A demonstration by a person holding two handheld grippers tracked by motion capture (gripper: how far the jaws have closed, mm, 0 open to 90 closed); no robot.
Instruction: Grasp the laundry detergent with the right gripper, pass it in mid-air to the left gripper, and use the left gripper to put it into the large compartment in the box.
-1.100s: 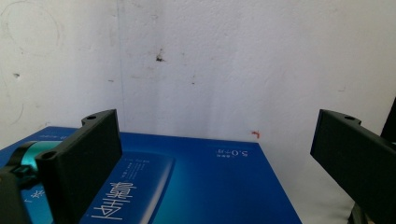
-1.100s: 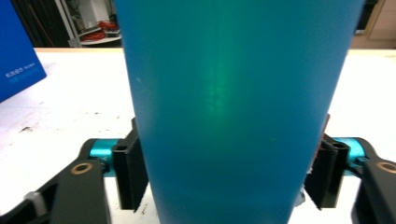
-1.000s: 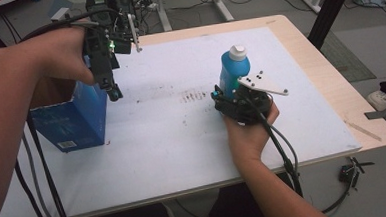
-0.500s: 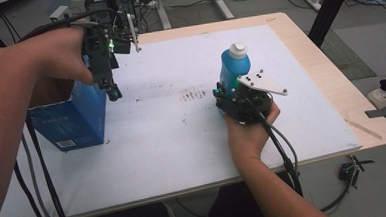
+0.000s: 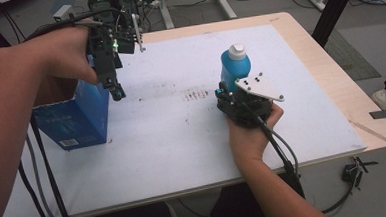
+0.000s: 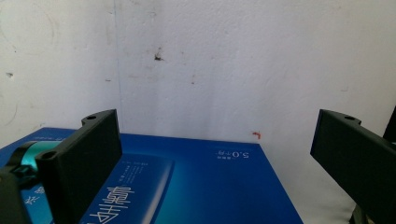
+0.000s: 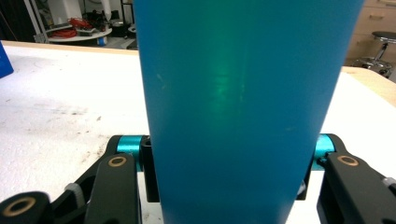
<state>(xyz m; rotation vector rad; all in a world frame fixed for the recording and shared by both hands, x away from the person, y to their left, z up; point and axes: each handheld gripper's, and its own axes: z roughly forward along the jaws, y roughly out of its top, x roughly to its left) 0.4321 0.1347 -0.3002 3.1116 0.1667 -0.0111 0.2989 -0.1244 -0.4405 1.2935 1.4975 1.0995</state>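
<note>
Blue plastic, a bottle [image 5: 236,66] with a white cap, stands upright on the white mat [image 5: 182,139] toward the right of the table [image 5: 329,76]. The right gripper [image 5: 230,94] sits low against its base, coming in level from the near side. Its jaws have just been closing, and in the right gripper view the bottle [image 7: 238,107] sits square between them with the pads tight on either flank. A grip that low looks meant to keep the bottle upright when it is lifted.

Over on the left stands an open blue box [image 5: 76,119], near the mat's edge. The left gripper [image 5: 116,90] hangs at the box's near corner, pointing down, its jaws spread wide with nothing between them. In the left gripper view the box's printed face [image 6: 187,182] lies just under the jaws. My guess is that this hand waits there to steady the box while the bottle is brought across and lowered in.
</note>
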